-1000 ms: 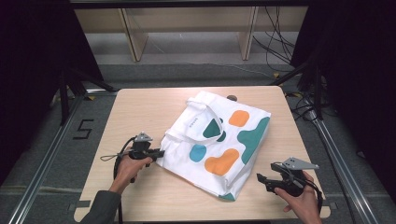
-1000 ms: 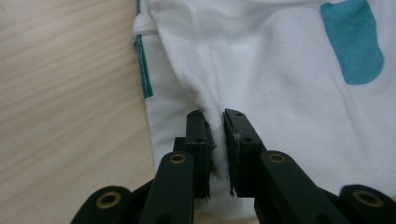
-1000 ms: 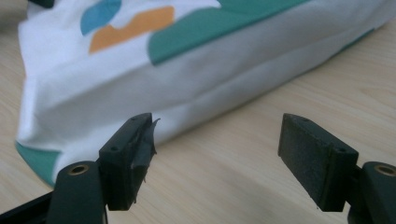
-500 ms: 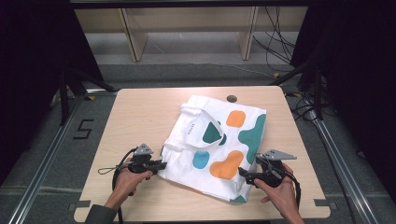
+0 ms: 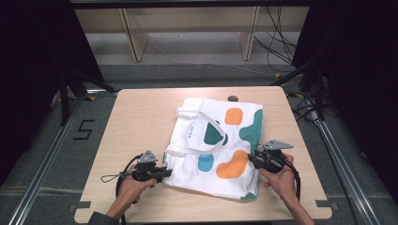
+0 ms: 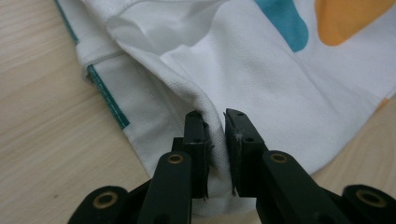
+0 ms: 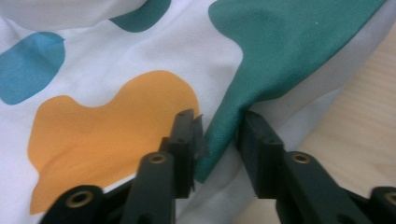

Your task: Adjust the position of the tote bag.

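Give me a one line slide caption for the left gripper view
Left gripper pinching a raised fold of a white patterned shirt on a wooden table.

- Setting: a lab or recording rig, not a home
- Pale wooden worktop [image 5: 141, 117] standing alone on grey floor; metal rails [image 5: 44, 157] run along both sides
- Black drapes [image 5: 28, 56] close in left and right
- Number "5" [image 5: 83, 130] marked on the floor beside the left rail
- Loose cables [image 5: 277, 35] trail at back right; plain plywood shelving [image 5: 187, 23] behind
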`<state>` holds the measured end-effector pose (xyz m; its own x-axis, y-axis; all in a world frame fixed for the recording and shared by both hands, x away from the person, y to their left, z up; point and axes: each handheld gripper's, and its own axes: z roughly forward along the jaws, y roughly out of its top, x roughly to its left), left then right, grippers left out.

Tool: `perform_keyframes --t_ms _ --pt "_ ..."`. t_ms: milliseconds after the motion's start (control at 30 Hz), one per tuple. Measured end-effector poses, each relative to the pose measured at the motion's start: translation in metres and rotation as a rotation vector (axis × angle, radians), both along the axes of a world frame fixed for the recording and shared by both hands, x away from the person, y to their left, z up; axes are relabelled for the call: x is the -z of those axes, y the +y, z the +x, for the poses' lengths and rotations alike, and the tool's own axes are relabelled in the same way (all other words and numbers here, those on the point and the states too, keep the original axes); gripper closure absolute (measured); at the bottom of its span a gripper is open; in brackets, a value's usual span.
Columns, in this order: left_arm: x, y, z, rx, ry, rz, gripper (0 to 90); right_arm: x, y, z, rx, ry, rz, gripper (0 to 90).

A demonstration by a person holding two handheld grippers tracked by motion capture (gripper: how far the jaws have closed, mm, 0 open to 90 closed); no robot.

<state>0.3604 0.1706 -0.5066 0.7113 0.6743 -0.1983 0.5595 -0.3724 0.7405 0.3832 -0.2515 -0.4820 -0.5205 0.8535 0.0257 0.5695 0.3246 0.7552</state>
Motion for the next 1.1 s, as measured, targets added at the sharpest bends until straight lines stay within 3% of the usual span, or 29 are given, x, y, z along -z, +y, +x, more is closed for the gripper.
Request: perform_keyframes --t_ms 67,167,200,233,300,333,467,500,533,600,700,733,767,867,900,933,1100 --pt "0.001 -0.006 -0.003 -0.007 0.009 -0.016 78.7 -0.002 -0.001 0.005 0.000 -0.007 -0.007 74.4" --pt "0.000 -0.015 -0.007 0.028 -0.013 0.011 78.5 -0.005 -0.003 0.022 -0.023 -0.043 -0.051 81.2" --pt "0.001 -0.021 -0.009 0.018 -0.016 -0.019 78.5 -0.006 -0.002 0.028 -0.025 -0.059 -0.053 82.0" --pt "0.000 -0.025 -0.011 0.033 -0.011 -0.001 78.5 -0.006 -0.002 0.034 -0.032 -0.068 -0.079 82.5" --pt "0.001 -0.036 -0.014 0.040 -0.009 -0.026 78.0 -0.007 -0.002 0.054 -0.029 -0.079 -0.114 84.1" --pt "0.001 -0.040 -0.015 0.052 -0.011 -0.028 78.0 -0.007 -0.002 0.054 -0.029 -0.079 -0.114 84.1" --pt "0.003 -0.076 -0.024 0.094 -0.007 -0.055 78.0 -0.006 -0.004 0.080 -0.029 -0.127 -0.145 85.0" --pt "0.003 -0.076 -0.024 0.094 -0.007 -0.055 78.0 -0.006 -0.004 0.080 -0.029 -0.127 -0.145 85.0" --pt "0.004 -0.092 -0.027 0.112 -0.012 -0.049 78.0 -0.007 -0.005 0.086 -0.014 -0.112 -0.133 83.7" --pt "0.005 -0.106 -0.028 0.157 -0.005 -0.036 77.7 -0.008 -0.010 0.092 -0.004 -0.123 -0.100 77.3" --pt "0.006 -0.121 -0.029 0.187 0.003 -0.041 76.9 -0.016 -0.017 0.091 -0.008 -0.112 -0.093 71.6" --pt "0.007 -0.136 -0.031 0.216 0.004 -0.059 76.6 -0.030 -0.023 0.083 -0.008 -0.137 -0.048 70.5" --pt "0.007 -0.136 -0.031 0.216 0.004 -0.059 76.5 -0.037 -0.025 0.077 -0.013 -0.137 -0.020 67.8" --pt "0.007 -0.156 -0.033 0.250 -0.006 -0.064 76.3 -0.050 -0.025 0.065 -0.040 -0.153 -0.022 66.4" --pt "0.006 -0.167 -0.035 0.254 -0.006 -0.070 76.1 -0.058 -0.024 0.052 -0.081 -0.162 -0.026 66.5" --pt "0.006 -0.171 -0.035 0.265 -0.016 -0.067 75.8 -0.060 -0.022 0.044 -0.082 -0.134 -0.015 66.4" --pt "0.000 -0.170 -0.038 0.286 0.010 -0.103 69.4 -0.063 -0.021 0.025 -0.134 -0.135 -0.018 64.7"
